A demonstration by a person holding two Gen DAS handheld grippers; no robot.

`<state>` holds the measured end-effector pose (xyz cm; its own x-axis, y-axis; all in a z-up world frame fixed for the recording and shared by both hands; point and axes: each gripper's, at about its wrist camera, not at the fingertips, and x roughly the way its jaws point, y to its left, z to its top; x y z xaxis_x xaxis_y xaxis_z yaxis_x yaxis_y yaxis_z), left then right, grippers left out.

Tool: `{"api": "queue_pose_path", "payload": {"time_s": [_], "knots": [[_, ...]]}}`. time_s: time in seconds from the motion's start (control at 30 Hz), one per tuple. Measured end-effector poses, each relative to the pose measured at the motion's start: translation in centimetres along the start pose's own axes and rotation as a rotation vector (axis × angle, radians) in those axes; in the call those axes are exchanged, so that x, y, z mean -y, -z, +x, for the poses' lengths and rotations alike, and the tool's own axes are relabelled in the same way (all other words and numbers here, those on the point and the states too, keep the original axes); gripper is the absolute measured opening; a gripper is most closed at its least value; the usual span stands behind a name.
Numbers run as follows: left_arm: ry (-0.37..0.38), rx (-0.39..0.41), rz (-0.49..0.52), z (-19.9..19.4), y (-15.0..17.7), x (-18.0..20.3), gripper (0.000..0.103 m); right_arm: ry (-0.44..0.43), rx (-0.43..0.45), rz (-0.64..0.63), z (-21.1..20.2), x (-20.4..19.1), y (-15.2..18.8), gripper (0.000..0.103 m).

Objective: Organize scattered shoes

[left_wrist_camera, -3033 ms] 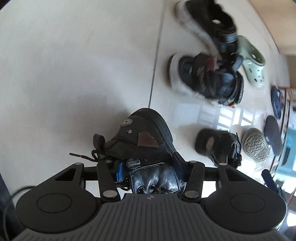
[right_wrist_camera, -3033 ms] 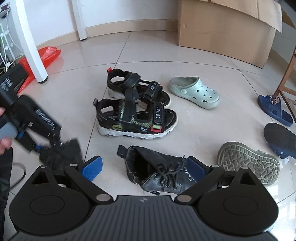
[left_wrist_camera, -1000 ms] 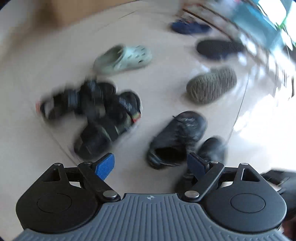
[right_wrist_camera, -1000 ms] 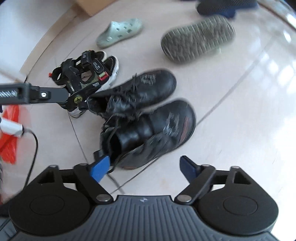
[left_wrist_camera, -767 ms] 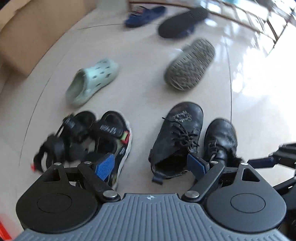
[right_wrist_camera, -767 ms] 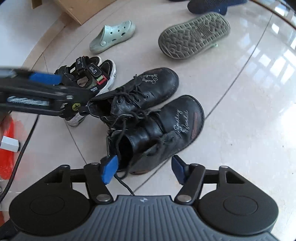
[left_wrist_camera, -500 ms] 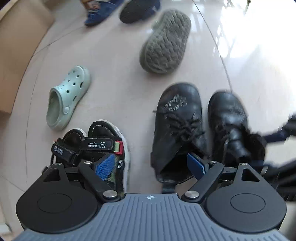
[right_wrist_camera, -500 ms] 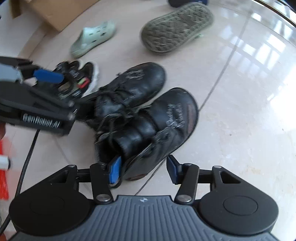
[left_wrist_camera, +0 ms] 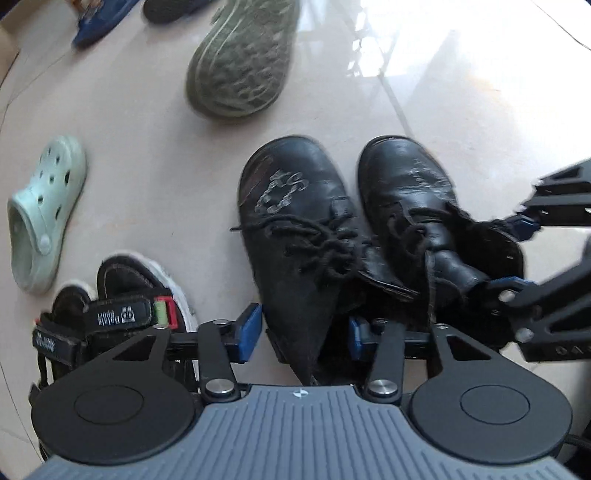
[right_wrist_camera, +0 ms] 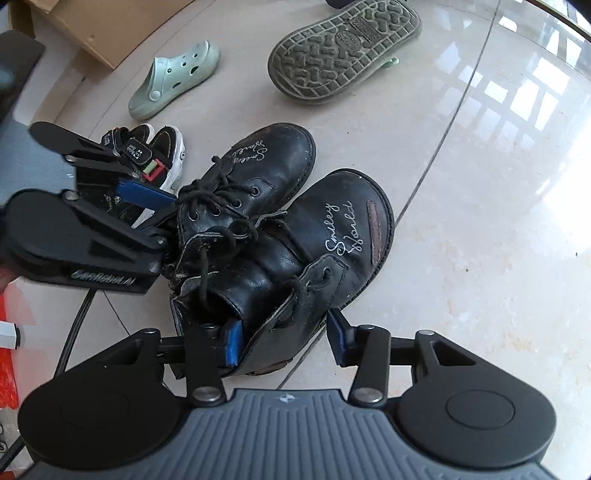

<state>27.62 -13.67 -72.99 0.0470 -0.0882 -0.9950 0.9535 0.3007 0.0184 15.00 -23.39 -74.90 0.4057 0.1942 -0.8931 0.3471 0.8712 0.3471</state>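
Note:
Two black lace-up boots stand side by side on the tiled floor, toes pointing away. My left gripper (left_wrist_camera: 303, 330) has its blue pads on either side of the ankle collar of the left boot (left_wrist_camera: 295, 221), closed on it. My right gripper (right_wrist_camera: 286, 341) grips the ankle wall of the right boot (right_wrist_camera: 332, 243), one pad inside the opening and one outside. The left boot also shows in the right wrist view (right_wrist_camera: 258, 166), with the left gripper (right_wrist_camera: 147, 206) on its collar. The right boot (left_wrist_camera: 413, 206) and right gripper (left_wrist_camera: 517, 254) show in the left wrist view.
A pair of black sandals (left_wrist_camera: 122, 295) lies left of the boots. A mint green clog (left_wrist_camera: 40, 210) lies further left. An olive shoe (right_wrist_camera: 343, 48) lies sole up beyond the boots. Blue slippers (left_wrist_camera: 99, 18) lie at the far edge. A cardboard box (right_wrist_camera: 85, 26) stands behind.
Both grippers have moved down and closed in on the boots' ankle openings. The boots have been brought together, parallel and toes forward.

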Motion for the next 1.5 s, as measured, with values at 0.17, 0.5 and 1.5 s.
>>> {"api": "queue_pose_path", "payload": {"time_s": [0.17,0.5,1.5], "knots": [[-0.023,-0.019,-0.049,0.2,-0.1,0.7,0.035,0.020,0.011,-0.037,-0.2,0.5,-0.7,0.031],[-0.044,-0.033,-0.231,-0.2,1.7,4.5,0.032,0.035,0.034,-0.206,-0.9,1.8,-1.2,0.022],[0.008,0.117,-0.863,-0.8,5.7,12.2,0.038,-0.051,-0.031,-0.672,-2.5,4.3,-1.1,0.022]]}}
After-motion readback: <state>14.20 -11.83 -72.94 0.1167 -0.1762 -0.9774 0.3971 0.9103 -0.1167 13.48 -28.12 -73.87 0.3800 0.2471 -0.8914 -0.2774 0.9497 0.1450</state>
